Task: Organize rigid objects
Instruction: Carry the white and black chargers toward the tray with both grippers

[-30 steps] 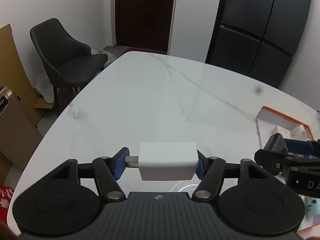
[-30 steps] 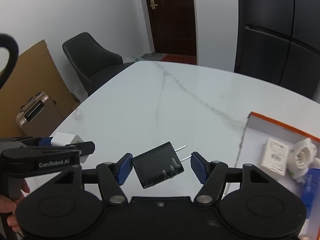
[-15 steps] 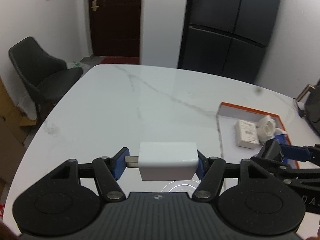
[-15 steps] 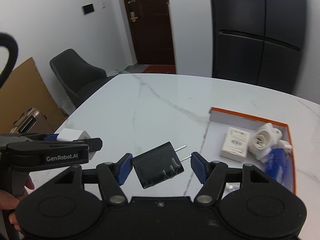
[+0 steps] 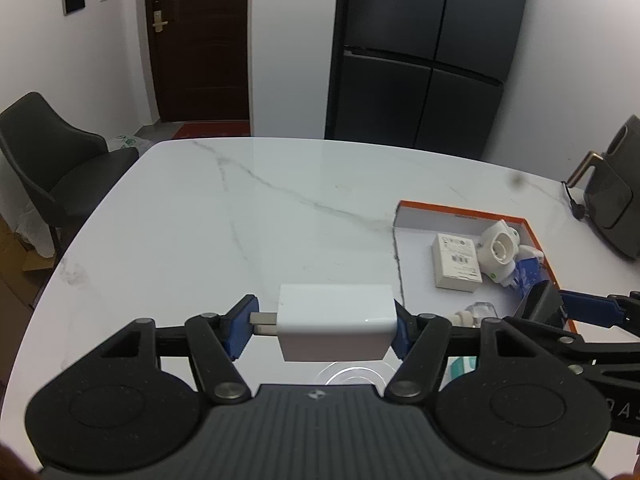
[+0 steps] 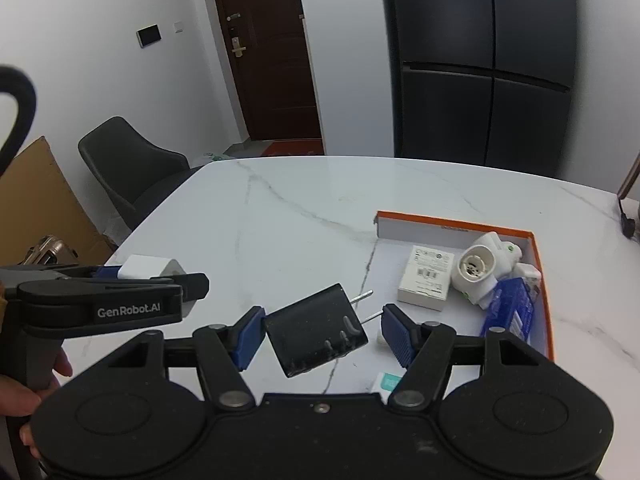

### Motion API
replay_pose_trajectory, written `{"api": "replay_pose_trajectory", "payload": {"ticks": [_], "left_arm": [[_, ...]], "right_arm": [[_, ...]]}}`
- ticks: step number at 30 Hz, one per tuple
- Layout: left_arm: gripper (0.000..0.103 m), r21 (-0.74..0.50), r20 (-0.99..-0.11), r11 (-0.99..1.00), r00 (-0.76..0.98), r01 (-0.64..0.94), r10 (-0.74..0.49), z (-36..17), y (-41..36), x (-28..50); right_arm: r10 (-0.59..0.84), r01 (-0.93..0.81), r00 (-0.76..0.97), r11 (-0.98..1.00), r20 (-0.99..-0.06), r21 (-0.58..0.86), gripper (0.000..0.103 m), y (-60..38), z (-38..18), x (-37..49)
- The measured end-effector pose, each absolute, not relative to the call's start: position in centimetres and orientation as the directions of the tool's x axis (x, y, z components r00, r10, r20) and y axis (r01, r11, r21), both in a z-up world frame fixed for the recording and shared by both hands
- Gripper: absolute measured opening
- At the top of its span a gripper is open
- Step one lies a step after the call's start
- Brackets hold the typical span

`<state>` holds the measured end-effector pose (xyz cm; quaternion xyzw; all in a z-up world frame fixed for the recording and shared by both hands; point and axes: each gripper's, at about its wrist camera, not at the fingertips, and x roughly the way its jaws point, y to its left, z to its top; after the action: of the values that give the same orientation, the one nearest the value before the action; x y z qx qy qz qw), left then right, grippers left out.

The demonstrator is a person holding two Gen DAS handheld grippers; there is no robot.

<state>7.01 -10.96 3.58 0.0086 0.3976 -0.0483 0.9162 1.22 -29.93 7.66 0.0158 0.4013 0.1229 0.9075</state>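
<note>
My left gripper (image 5: 324,326) is shut on a white charger block (image 5: 336,322), its metal plug end against the left pad. In the right wrist view it shows at the left, still holding that white charger (image 6: 146,266). My right gripper (image 6: 320,336) is shut on a black plug adapter (image 6: 316,336), tilted, prongs toward the right pad. Both hang above the white marble table (image 5: 260,220). An orange-rimmed tray (image 5: 460,210) lies ahead to the right, holding a small white box (image 6: 426,278), a white lamp socket (image 6: 478,268) and a blue packet (image 6: 508,308).
A dark chair (image 5: 52,160) stands at the table's left end, and a black fridge (image 5: 432,52) behind. A dark appliance (image 5: 612,200) with a cord sits on the table at far right. A small teal-and-white box (image 6: 386,384) lies under my right gripper. Cardboard (image 6: 36,208) leans at left.
Both grippers have swung to the right with their loads, so the orange tray has slid from the right edge toward the middle of both views. Both grips are unchanged.
</note>
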Motion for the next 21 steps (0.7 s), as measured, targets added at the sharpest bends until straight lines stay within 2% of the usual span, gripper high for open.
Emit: {"api": "replay_pose_trajectory", "payload": {"ticks": [21], "left_arm": [[0.066,-0.029,-0.746,0.969,0.639,0.247,-0.185,2.4,-18.0,6.6]], "right_arm": [[0.114,-0.038,0.673,0.992,-0.731,0.119,0.077,-37.4,7.6,-1.2]]}}
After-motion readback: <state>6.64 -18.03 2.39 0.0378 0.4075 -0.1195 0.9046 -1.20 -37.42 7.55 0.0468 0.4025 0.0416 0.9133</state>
